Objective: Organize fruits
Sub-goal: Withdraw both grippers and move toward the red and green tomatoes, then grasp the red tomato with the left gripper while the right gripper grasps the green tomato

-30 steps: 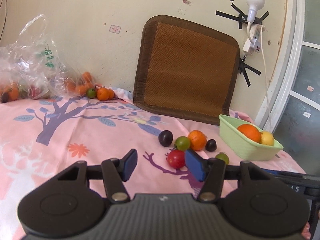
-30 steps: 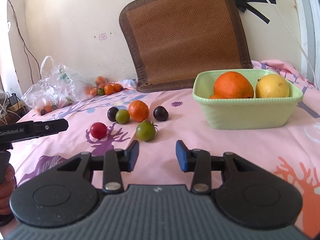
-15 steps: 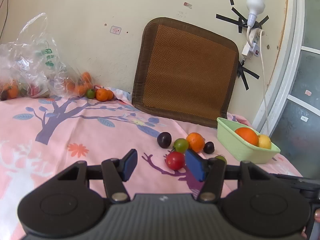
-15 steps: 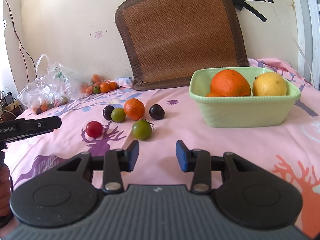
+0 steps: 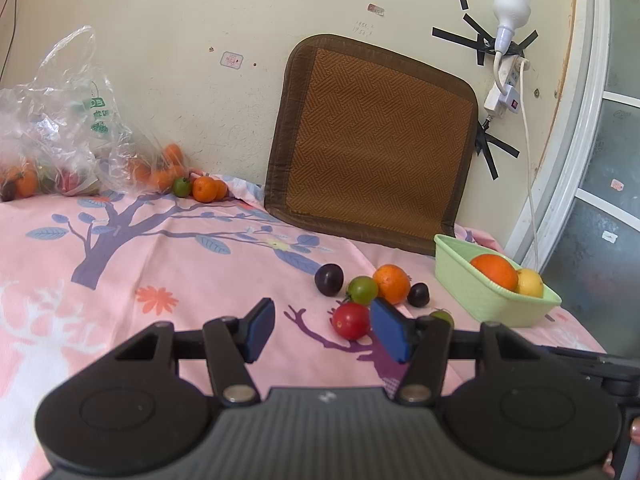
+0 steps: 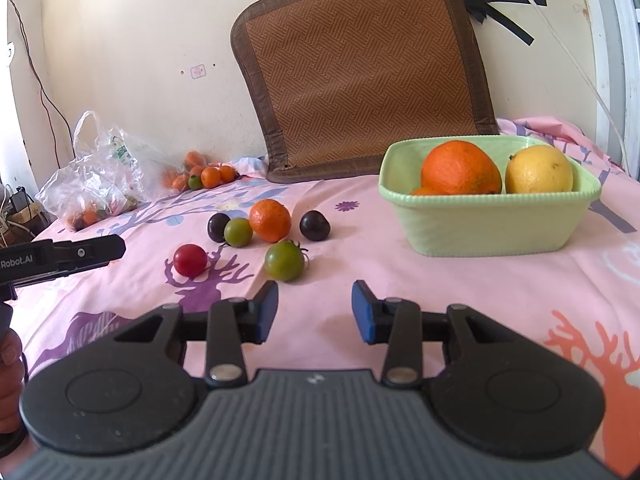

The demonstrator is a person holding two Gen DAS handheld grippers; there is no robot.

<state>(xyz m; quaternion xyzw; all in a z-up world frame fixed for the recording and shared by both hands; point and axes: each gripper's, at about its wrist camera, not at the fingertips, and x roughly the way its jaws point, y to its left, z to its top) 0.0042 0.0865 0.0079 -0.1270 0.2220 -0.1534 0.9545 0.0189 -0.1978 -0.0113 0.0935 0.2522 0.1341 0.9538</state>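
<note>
Loose fruit lies on the pink cloth: a red tomato (image 6: 190,260), a green tomato with a stem (image 6: 284,261), a small green fruit (image 6: 238,232), an orange (image 6: 270,220) and two dark plums (image 6: 315,225). A light green basket (image 6: 492,224) holds a big orange (image 6: 460,168) and a yellow fruit (image 6: 538,170). My right gripper (image 6: 314,312) is open and empty, just in front of the green tomato. My left gripper (image 5: 324,330) is open and empty; the red tomato (image 5: 352,321) lies just beyond its right fingertip. The basket (image 5: 472,292) stands to the right.
A clear plastic bag (image 5: 60,132) with more fruit lies at the far left by the wall, with small oranges (image 5: 204,190) beside it. A brown woven cushion (image 5: 372,148) leans on the wall. A cord and bulb (image 5: 510,4) hang at the right.
Both grippers have shifted slightly; the fruit cluster and basket sit a little farther left in the left wrist view. Nothing was grasped or moved on the cloth.
</note>
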